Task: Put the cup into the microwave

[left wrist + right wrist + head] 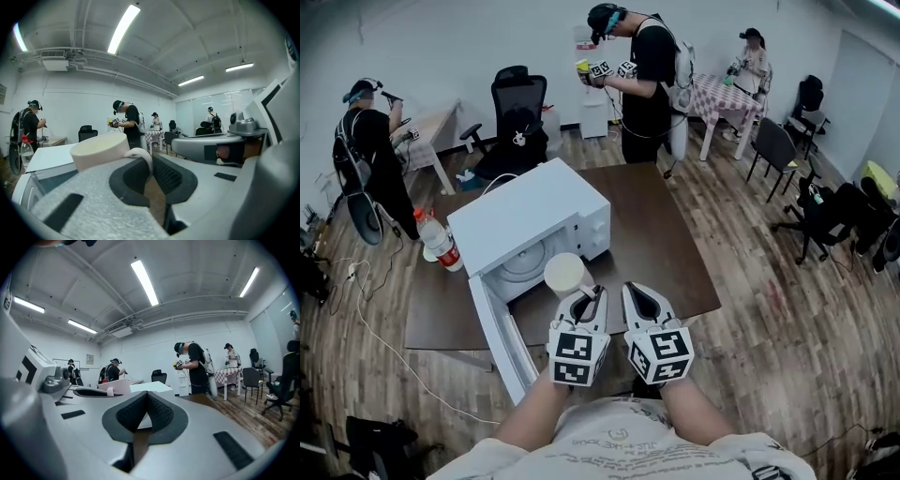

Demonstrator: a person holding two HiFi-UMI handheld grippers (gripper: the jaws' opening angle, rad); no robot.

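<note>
Grip first: your left gripper (pixel 149 161) is clamped on the handle (pixel 142 155) of the cup (pixel 99 149). The thin pale loop is pinched between the dark ribbed pads (pixel 169 174), and the cup body sits just beyond the fingertips and to their left. Your right gripper (pixel 148 404) has its jaws pressed together on nothing and waits just beside the left one, on its right. Ahead of the left fingertips the cup is upright at the open mouth of the microwave (pixel 534 216). The glass turntable (pixel 523 263) lies just past it, and the door (pixel 500 337) stands open to the left of your fingers, out of the way. Under both grippers is the brown table (pixel 675 253). You look to be in the carrying step, with the cup at the threshold and not yet set inside. The next move calls for pushing it forward, level, until its base is over the turntable, lowering it, and only then easing the pads off the handle. Watch the cavity's upper edge as you go in. The cup itself is plain cream-white, round and wide-mouthed, with one small loop handle. I cannot tell whether it holds anything.
</note>
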